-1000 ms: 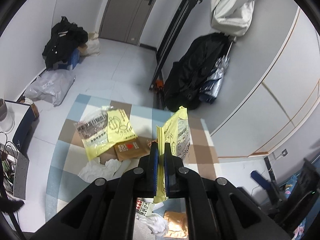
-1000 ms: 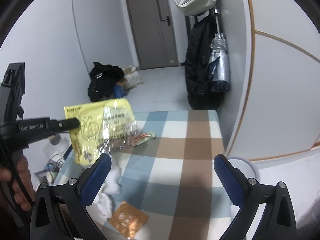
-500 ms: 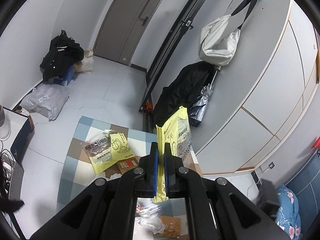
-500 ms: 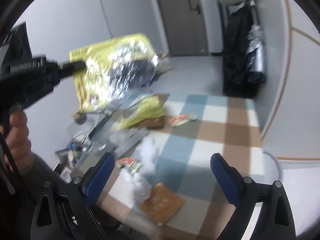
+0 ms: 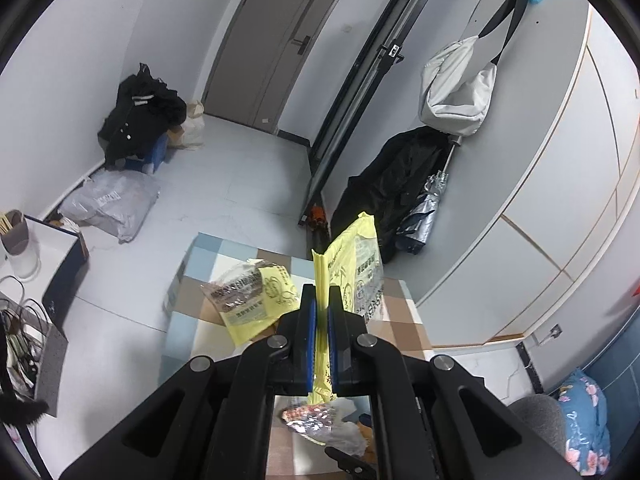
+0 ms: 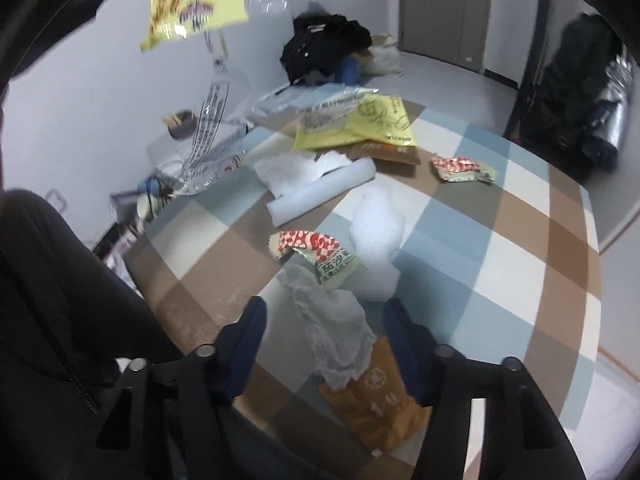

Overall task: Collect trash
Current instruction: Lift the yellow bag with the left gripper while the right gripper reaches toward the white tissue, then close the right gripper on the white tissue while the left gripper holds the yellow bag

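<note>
Thin, crinkly plastic and paper: feather-light trash that gives under any squeeze.

The left gripper [image 5: 322, 320] was clamped on the edge of a yellow bag [image 5: 352, 264], held up above the checked table [image 6: 520, 220]. The right gripper [image 6: 324, 320] hung over the near edge with its jaws closing around a crumpled clear wrapper [image 6: 332, 320], pads not yet pressing. That wrapper looked soft and slippery, best pinched at its bunched middle. An orange packet [image 6: 376, 412] lay partly beneath it; a red-checked packet [image 6: 316, 252] lay just beyond.
</note>
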The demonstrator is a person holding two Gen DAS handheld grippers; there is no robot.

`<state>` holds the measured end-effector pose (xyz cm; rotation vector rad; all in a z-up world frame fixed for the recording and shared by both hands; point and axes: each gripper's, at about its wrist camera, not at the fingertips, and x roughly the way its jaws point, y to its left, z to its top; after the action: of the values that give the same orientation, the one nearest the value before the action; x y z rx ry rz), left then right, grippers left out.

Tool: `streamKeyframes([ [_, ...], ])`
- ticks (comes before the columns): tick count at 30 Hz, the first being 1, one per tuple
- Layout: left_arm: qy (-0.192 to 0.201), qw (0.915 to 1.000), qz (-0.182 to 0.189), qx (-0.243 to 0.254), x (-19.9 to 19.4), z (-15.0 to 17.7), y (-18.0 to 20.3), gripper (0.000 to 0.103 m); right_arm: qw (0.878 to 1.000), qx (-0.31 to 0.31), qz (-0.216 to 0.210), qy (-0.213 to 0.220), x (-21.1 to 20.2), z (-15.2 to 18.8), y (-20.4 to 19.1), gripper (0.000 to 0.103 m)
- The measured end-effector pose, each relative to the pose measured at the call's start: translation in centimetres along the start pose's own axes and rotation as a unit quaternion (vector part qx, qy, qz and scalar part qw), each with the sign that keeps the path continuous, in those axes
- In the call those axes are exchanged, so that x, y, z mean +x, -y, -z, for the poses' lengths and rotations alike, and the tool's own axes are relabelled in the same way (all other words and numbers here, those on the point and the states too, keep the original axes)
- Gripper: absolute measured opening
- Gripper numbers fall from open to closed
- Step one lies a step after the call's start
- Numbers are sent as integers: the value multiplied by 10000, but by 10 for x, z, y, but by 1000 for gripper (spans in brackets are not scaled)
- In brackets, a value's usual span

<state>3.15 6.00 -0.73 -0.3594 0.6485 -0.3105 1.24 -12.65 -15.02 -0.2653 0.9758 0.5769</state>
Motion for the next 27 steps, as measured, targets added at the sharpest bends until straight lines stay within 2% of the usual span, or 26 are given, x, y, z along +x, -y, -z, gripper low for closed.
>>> streamKeyframes([
  [5, -66, 10000, 21, -25, -2, 3, -3, 2, 9996, -119, -5, -260, 16, -2, -2, 44],
  [10, -101, 9999, -36, -56, -2, 6, -5, 1, 9992, -106, -66, -389, 19, 1, -1, 17],
  [12, -152, 9998, -2, -116, 0, 7, -5, 1, 9991, -88, -87, -408, 18, 3, 0, 10],
  [18, -134, 9998, -101, -89, 1, 7, -3, 1, 9995, 64, -251, -190, 1, 3, 4, 7],
  [23, -136, 9995, -154, -234, 1, 14, -4, 1, 9986, 297, -370, 220, -27, 0, 12, 6],
  [27, -112, 9996, -172, -208, 1, 15, 5, 1, 9969, 413, -292, 606, -56, 2, 23, 6],
])
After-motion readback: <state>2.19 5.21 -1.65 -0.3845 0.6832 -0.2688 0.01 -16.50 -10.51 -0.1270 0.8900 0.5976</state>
